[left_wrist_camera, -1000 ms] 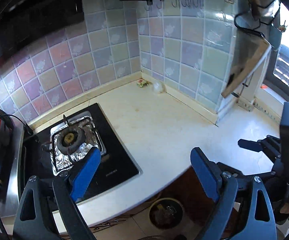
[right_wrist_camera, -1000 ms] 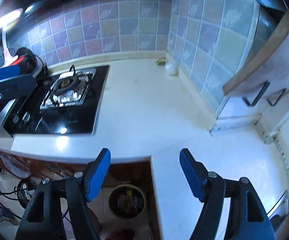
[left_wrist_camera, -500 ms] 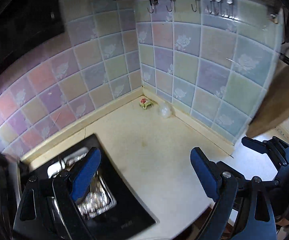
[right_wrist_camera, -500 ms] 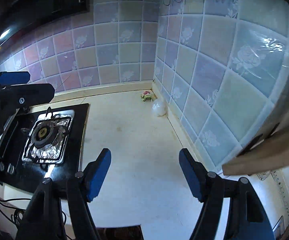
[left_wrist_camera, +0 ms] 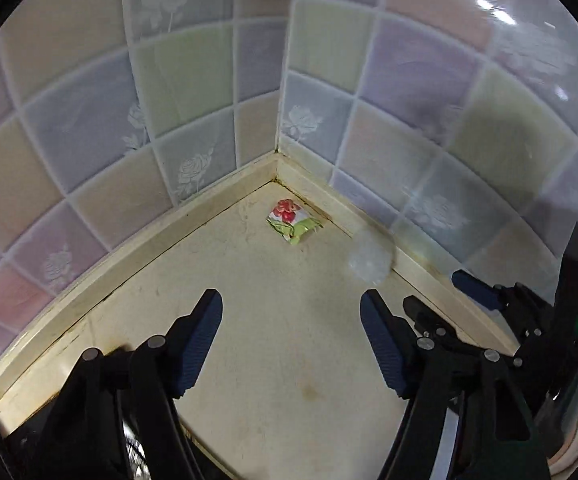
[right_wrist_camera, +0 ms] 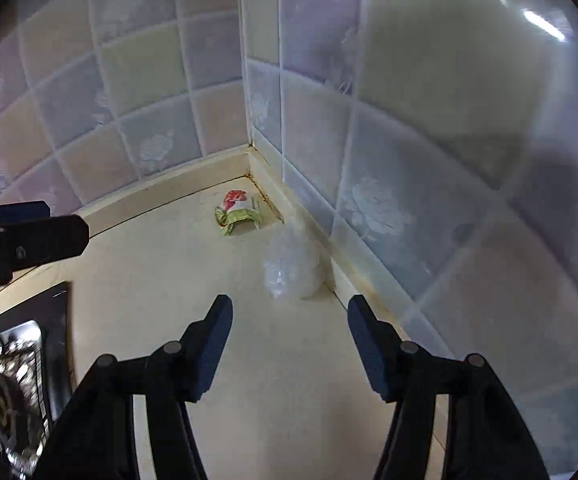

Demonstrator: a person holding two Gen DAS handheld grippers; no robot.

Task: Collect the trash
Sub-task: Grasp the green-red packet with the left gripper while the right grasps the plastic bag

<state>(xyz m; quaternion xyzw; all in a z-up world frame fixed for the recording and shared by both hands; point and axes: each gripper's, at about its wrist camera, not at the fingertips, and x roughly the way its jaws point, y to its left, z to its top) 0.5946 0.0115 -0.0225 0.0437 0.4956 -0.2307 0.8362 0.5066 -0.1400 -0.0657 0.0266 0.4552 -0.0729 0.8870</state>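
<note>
Two pieces of trash lie on the cream countertop [left_wrist_camera: 273,352] in the corner where the two tiled walls [left_wrist_camera: 429,128] meet: one crumpled red-and-green wrapper [left_wrist_camera: 292,221] nearest the corner, and one clear crumpled plastic bag [right_wrist_camera: 292,267] just beside it along the right-hand wall's base. Both grippers have their two blue-padded fingers spread and hold nothing; the left gripper [left_wrist_camera: 291,340] points toward the wrapper, while the right gripper [right_wrist_camera: 290,342] sits close behind the bag. One foil-lined gas burner [right_wrist_camera: 13,396] shows at the right wrist view's left edge.
</note>
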